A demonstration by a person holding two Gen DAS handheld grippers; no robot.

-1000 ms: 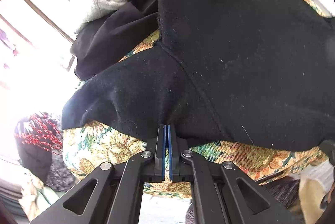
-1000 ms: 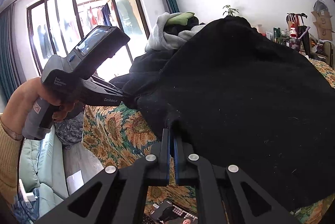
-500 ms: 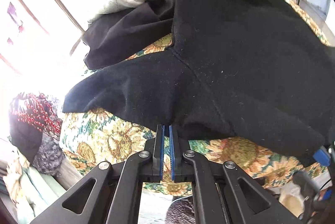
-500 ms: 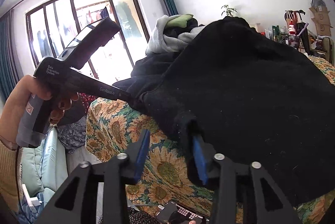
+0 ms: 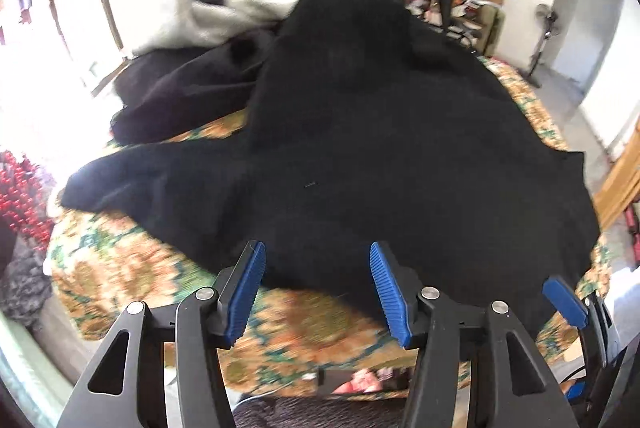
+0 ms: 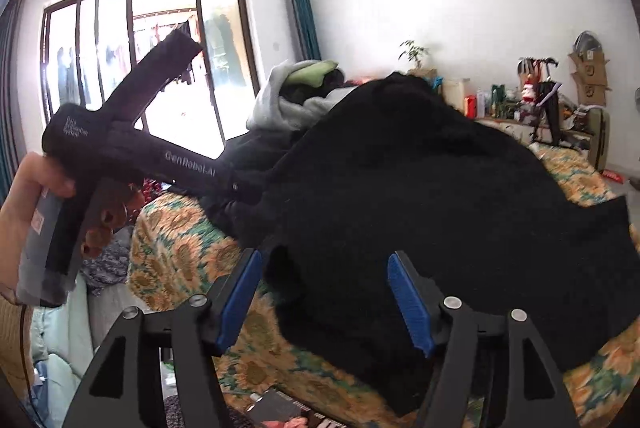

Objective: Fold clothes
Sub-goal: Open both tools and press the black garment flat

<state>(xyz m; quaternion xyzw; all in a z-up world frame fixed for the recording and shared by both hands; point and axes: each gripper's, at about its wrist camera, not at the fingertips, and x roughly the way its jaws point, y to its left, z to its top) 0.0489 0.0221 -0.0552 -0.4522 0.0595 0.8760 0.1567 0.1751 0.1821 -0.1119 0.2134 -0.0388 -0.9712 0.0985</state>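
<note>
both grippers are letting go. left gripper (image 5: 316, 288) hangs over the near edge of the black garment (image 5: 380, 147), its blue pads spreading apart with nothing pinched between them; the cloth lies just beyond and under the tips, not gripped. right gripper (image 6: 324, 302) does likewise in its own view: jaws opening, a dark fold of the garment lying in the gap but the pads are not pressing on it.

the garment lies spread across the sunflower-print cover (image 5: 132, 268), one sleeve (image 5: 132, 183) trailing out to the left, its far end humped up against a heap of other clothes (image 5: 208, 11), grey and black, at the back. by the look of it this piece is laid out or only partly folded: the sleeve is not tucked in and the body is broad, not a neat packet. the heap behind appears untouched, so most of the folding seems left to do.
</note>
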